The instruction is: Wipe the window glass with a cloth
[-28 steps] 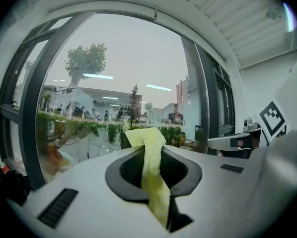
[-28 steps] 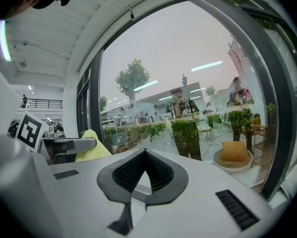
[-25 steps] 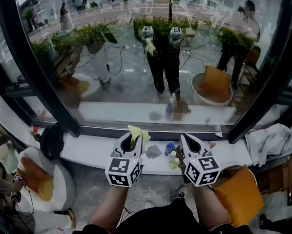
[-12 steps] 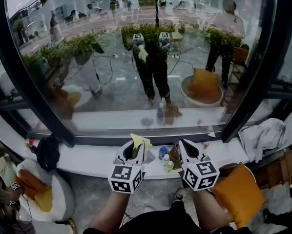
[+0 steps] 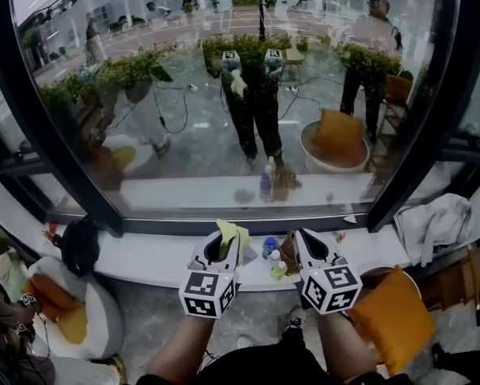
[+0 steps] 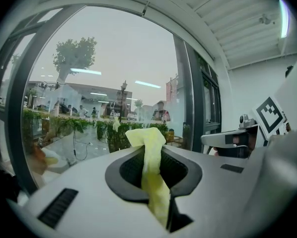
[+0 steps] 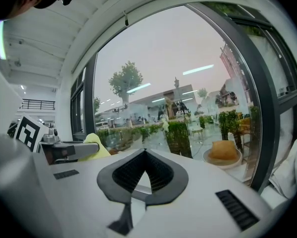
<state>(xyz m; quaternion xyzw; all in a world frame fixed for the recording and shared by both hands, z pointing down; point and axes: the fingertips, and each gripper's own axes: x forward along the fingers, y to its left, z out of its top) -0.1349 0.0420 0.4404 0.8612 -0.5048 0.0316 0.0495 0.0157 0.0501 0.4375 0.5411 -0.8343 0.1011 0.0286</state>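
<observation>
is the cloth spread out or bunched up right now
Bunched up. The cloth is pinched into a narrow yellow strip between the jaws of the left gripper, and its crumpled tip pokes out past them.

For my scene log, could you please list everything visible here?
window glass: one, clear, ahead
window frame: one, black, around the glass
sill: one, white, below the glass
bottles: at least two, blue-capped and yellowish, on the sill
bundle: one, black, sill's left end
rag: one, white, sill's right end
cushion: one, orange, bottom right
cloth: one, yellow, in the left jaws
left hand-held gripper: one, white, shut on cloth
right hand-held gripper: one, white, shut, empty
</observation>
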